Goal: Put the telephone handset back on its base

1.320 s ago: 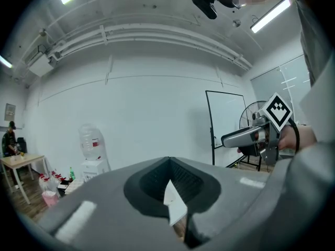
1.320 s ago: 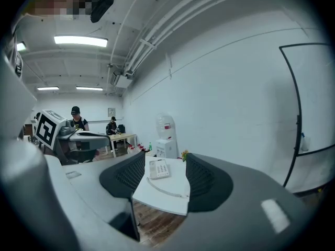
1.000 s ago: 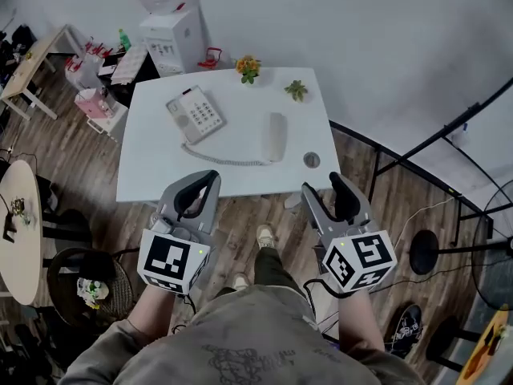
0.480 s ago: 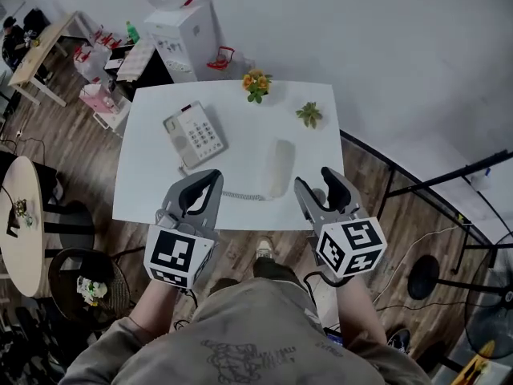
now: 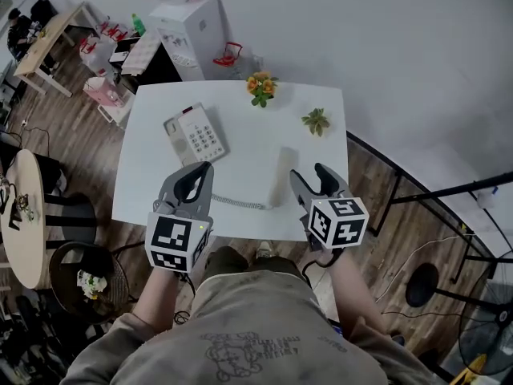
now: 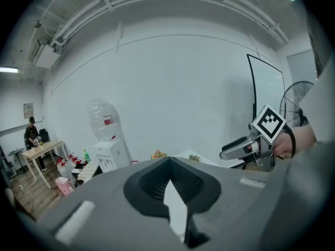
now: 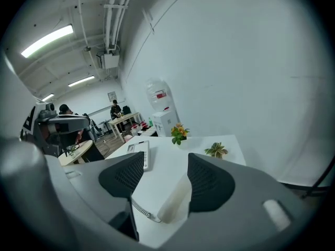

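A white telephone base (image 5: 195, 133) with a keypad lies on the left half of the white table (image 5: 240, 107). The white handset (image 5: 282, 176) lies off it, near the table's front edge, and a coiled cord (image 5: 240, 204) joins the two. My right gripper (image 5: 309, 173) is open and hovers just right of the handset. In the right gripper view the handset (image 7: 175, 205) lies ahead between the open pads (image 7: 207, 181), untouched, with the base (image 7: 140, 153) further off. My left gripper (image 5: 200, 168) is shut and empty above the cord, below the base; its pads (image 6: 180, 179) meet at the tip.
Orange flowers (image 5: 261, 85) and a small green plant (image 5: 316, 121) stand at the table's far edge. A water dispenser (image 5: 192, 22) stands behind the table. A round side table (image 5: 20, 215) and a chair (image 5: 76, 271) are at the left, and black stand legs (image 5: 433, 191) at the right.
The table has come nearer. Both grippers have moved forward from beyond the front edge to over it, and the right gripper now sits beside the handset.
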Available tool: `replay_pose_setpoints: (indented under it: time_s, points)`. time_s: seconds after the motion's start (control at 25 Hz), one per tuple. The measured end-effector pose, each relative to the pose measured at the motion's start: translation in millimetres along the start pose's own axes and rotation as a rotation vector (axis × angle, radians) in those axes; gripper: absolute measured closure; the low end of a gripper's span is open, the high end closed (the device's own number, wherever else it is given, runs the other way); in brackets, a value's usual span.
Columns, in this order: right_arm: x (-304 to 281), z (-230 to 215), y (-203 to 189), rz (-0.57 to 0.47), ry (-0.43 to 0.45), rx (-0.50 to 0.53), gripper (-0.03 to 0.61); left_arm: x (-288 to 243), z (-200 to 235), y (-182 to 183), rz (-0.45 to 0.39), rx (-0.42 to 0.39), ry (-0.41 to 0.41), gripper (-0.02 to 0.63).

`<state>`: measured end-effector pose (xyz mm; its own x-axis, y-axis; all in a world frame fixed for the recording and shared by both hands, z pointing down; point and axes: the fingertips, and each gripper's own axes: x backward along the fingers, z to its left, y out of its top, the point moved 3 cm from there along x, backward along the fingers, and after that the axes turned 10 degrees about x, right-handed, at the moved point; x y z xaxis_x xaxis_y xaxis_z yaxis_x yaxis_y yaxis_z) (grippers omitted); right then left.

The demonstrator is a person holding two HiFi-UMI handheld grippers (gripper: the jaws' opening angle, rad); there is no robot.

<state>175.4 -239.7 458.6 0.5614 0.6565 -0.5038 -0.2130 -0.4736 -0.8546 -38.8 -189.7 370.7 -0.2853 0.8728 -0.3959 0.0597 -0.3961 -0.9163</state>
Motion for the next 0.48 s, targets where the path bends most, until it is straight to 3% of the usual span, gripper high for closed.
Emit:
replay_pose_setpoints:
  time_s: [0.48]
  points:
    - [-29.5,3.6,-15.3,0.072,-0.097,-0.092,0.293,-26.9,23.7,-15.9,0.071,-0.039,-0.101,0.614]
